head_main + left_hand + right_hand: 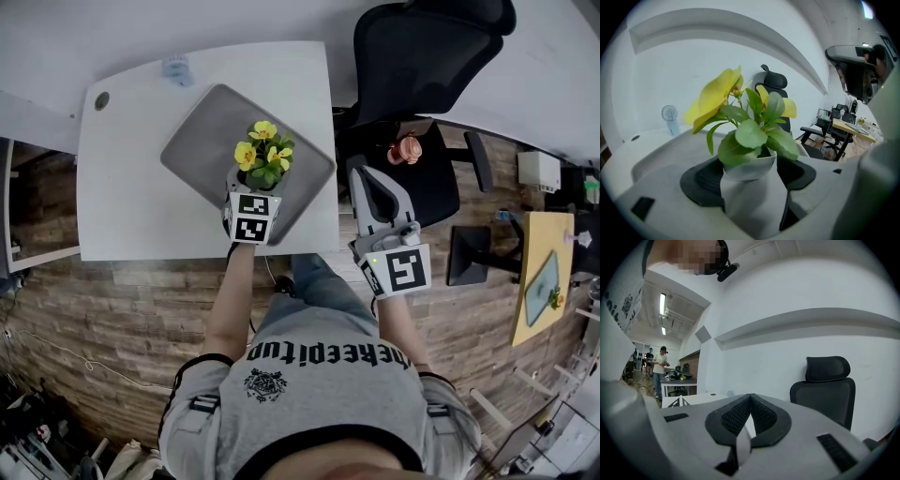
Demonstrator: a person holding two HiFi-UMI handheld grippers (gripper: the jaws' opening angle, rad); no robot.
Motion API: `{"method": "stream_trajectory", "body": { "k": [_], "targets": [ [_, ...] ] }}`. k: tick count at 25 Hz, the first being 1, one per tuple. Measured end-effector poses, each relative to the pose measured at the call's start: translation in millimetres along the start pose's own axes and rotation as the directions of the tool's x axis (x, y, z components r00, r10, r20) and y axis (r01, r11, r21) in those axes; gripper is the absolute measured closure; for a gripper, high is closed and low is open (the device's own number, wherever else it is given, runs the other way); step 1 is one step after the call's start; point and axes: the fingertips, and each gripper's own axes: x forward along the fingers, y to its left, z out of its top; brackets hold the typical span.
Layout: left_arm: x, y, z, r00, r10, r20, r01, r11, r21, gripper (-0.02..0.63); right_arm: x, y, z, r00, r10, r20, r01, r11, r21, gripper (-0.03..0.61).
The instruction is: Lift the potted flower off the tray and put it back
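Carry upright, squarely above the grey rectangular tray (pixel 202 131), fingers of the left gripper (pixel 255 192) clamped on the white-potted yellow flower (pixel 749 166), those of the right gripper (pixel 750 403) pressed together, empty.

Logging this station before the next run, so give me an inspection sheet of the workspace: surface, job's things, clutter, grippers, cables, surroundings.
Surface: white table, grey tray lying askew on it.
Job's things: potted flower, yellow blooms, white pot, over the tray.
Clutter: small blue fan at the far edge.
Grippers: left gripper shut on the potted flower; right gripper shut, empty, off the table.
Cables: nothing seen on the table.
Surroundings: black office chair, wooden floor, yellow table at right.
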Motion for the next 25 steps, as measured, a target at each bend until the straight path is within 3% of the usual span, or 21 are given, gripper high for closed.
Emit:
{"method": "stream_trajectory", "body": {
  "k": [12, 23, 25],
  "targets": [
    [-50.1, 2.3, -0.6, 0.999, 0.025, 0.047, -0.023, 0.999, -0.042, 0.283, -5.6, 30.2, 17.3, 0.998, 0.046, 0.043, -0.046, 0.999, -0.008, 0.575],
    [-129.0, 20.2, 26.2, 0.970, 0.153, 0.188, -0.140, 0.987, -0.081, 0.598, -12.8, 56.4, 39.2, 0.992, 0.081, 0.101, -0.079, 0.997, -0.025, 0.576],
    [-144.8, 23.7, 34.0, 0.960, 0.172, 0.219, -0.156, 0.984, -0.090, 0.606, -14.4, 59.5, 44.8, 0.990, 0.084, 0.114, -0.081, 0.996, -0.029, 0.575]
  ]
}}
